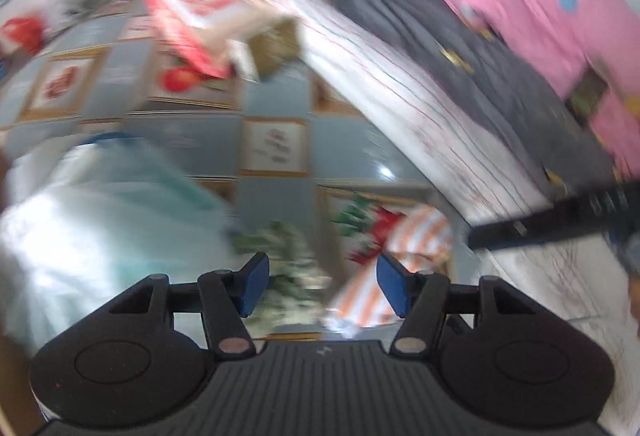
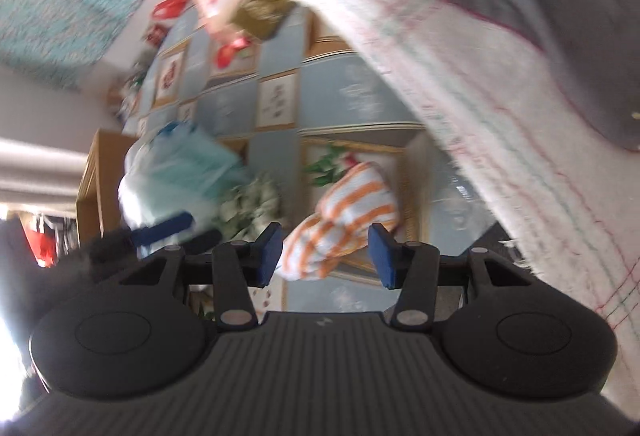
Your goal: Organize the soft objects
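Below, both views are blurred, so fine detail cannot be read. Take the orange-and-white striped cloth bundle (image 2: 344, 220) as your landmark; it lies on the blue patterned floor (image 2: 352, 103) with framed floral panels.

Left wrist view: your left tongs (image 1: 322, 286) stand spread, blue pads apart, nothing between them. The striped bundle (image 1: 400, 256) appears beyond the right pad, on the floor and not touching it. Left of the bundle lies a green-and-white leafy-print cloth (image 1: 288, 268), and further left a pale blue-and-white plastic bag (image 1: 100, 220). Right of the bundle rises the edge of a bed with a white sheet lined in thin red stripes (image 1: 420, 107); on it lie a dark grey blanket (image 1: 500, 75) and a pink cloth with blue dots (image 1: 552, 7). Well beyond the bundle stands a red-and-white printed box (image 1: 200, 19).

Right wrist view: your right tongs (image 2: 326, 250) are likewise spread, pinching nothing. The striped bundle shows between the two pads but lies past them on the floor, untouched. Left of the bundle the leafy cloth (image 2: 252, 203) meets the pale bag (image 2: 180, 175), with a blue pad of the left tongs (image 2: 164, 230) in front of the bag. Right of the bundle hangs the striped sheet (image 2: 500, 95).
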{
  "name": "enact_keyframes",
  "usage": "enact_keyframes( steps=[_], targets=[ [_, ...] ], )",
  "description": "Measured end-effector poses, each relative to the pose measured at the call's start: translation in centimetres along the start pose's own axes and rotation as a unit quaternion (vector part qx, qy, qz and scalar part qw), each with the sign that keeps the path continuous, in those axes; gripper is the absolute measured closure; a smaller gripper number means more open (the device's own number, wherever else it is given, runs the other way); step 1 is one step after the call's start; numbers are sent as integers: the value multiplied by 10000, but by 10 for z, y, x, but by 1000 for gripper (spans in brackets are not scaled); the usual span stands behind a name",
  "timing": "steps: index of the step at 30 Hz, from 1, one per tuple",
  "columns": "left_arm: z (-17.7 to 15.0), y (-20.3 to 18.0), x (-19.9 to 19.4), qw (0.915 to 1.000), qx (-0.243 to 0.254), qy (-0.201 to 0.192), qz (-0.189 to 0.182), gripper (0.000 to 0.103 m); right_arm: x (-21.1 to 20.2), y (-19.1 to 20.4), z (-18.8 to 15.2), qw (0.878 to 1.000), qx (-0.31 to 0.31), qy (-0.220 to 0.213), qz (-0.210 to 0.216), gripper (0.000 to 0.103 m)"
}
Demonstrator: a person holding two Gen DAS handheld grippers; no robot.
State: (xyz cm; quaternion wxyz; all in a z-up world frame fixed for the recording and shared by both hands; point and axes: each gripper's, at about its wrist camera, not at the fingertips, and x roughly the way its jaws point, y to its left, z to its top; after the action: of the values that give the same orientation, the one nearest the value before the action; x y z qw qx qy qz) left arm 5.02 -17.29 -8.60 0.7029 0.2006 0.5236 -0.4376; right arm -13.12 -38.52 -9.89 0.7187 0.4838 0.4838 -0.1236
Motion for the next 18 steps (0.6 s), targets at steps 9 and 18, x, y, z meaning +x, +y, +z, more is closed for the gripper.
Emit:
enact_keyframes(
  steps=[9,18],
  targets=[
    [4,-30,53,9977,216,636,-99,42,36,-30,17,9954,774,559,87,49],
    [8,-17,68,9933,-225,961,-601,40,62,-40,33,9898,591,1206,465,49]
  ],
)
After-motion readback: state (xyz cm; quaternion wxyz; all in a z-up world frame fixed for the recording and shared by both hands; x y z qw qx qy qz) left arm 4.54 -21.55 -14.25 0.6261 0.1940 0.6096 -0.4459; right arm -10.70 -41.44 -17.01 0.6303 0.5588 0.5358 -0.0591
